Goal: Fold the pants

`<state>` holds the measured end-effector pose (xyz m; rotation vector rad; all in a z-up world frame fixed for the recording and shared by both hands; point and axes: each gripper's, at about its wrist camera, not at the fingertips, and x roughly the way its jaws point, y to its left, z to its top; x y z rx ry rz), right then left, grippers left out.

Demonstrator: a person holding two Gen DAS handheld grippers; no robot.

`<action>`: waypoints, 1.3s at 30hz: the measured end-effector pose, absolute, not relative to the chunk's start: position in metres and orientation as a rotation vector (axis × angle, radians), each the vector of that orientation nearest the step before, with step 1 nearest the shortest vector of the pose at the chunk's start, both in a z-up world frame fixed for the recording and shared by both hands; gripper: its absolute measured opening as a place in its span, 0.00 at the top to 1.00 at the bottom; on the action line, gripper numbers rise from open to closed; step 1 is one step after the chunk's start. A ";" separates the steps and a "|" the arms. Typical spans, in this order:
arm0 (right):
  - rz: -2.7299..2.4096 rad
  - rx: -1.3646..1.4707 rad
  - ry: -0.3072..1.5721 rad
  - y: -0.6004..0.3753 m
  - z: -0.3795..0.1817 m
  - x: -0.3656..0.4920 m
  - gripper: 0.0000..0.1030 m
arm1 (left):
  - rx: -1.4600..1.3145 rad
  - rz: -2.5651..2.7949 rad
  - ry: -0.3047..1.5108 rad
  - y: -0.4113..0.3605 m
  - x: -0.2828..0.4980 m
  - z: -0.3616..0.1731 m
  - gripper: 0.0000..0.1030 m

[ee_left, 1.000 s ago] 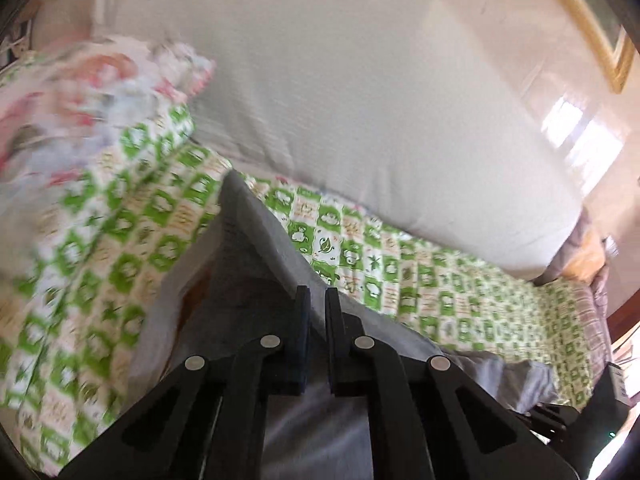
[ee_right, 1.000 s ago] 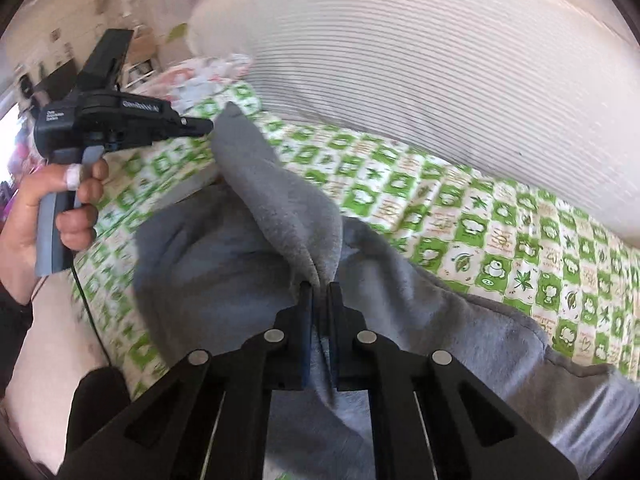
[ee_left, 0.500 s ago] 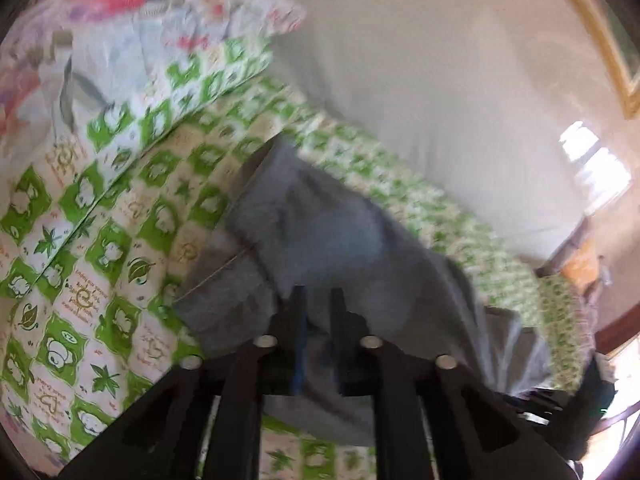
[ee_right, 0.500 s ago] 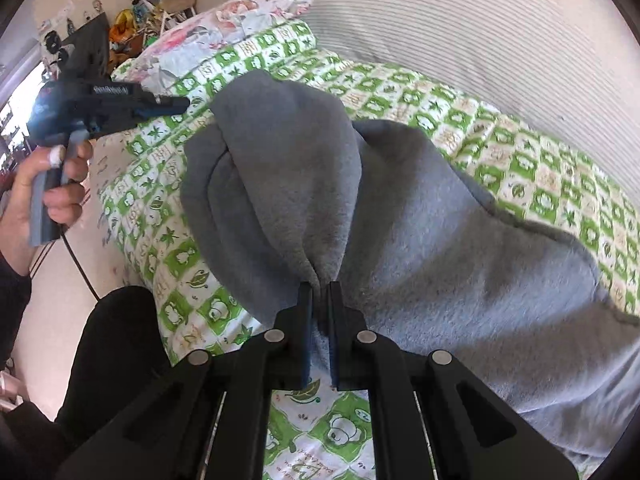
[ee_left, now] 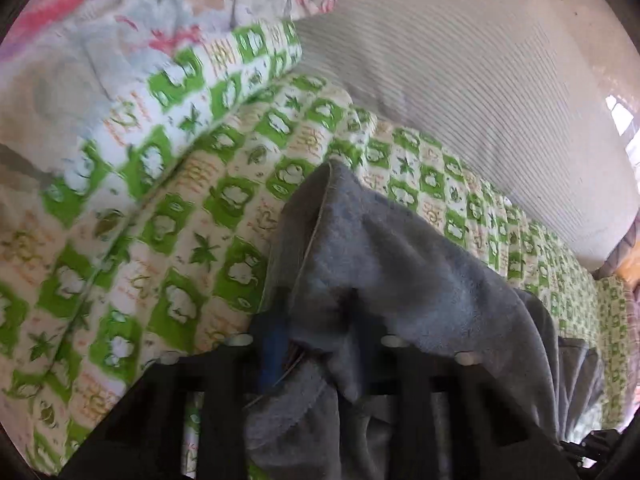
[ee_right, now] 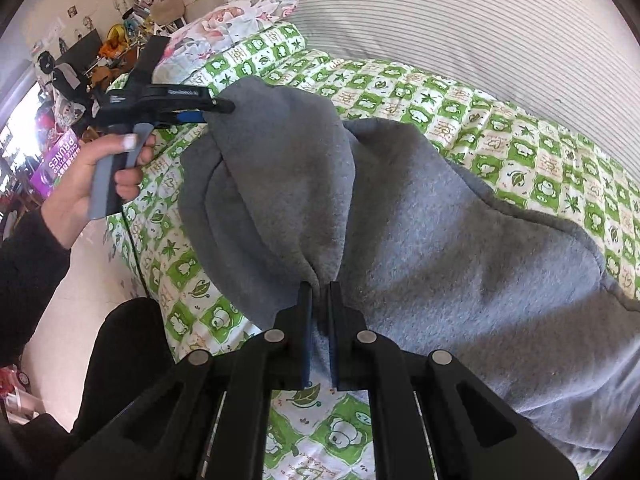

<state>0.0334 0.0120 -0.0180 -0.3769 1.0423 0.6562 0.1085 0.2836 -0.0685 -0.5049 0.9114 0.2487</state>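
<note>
- Two grippers are at work on one pair of grey fleece pants point(ee_right: 420, 232), which lies across a bed covered by a green-and-white checked quilt point(ee_right: 532, 148).
- The right gripper point(ee_right: 320, 300) has its jaws pressed together, pinching a gathered fold of the grey fabric at the near side of the bed; cloth rises from the pinch into a rounded, doubled-over flap.
- The left gripper point(ee_right: 224, 106), seen from the right wrist camera, reaches in from the left with its tip at the far corner of that flap. A hand point(ee_right: 96, 176) with a dark sleeve holds its grey handle.
- In the left wrist view the left gripper point(ee_left: 316, 320) is blurred; its jaws have just been opening and stand somewhat apart, with the hem of the pants point(ee_left: 360, 248) between them. The pads appear not to press the cloth, though the blur makes that hard to confirm.
- A floral pillow point(ee_left: 132, 12) sits at the head of the quilt, and a white ribbed cushion point(ee_right: 460, 28) runs along the far side of the bed.
- Beyond the bed's left end is a cluttered room, too small to read.
</note>
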 end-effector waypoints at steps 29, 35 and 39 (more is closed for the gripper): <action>0.726 -0.468 1.124 0.030 -0.030 0.007 0.53 | -0.765 0.125 0.884 0.289 -0.029 -0.099 0.47; 0.805 -0.341 1.096 0.090 -0.009 0.051 0.53 | -0.919 0.155 0.869 0.280 -0.018 -0.124 0.41; 0.878 -0.281 1.139 0.155 -0.012 0.101 0.53 | -1.024 0.215 0.834 0.288 -0.009 -0.137 0.40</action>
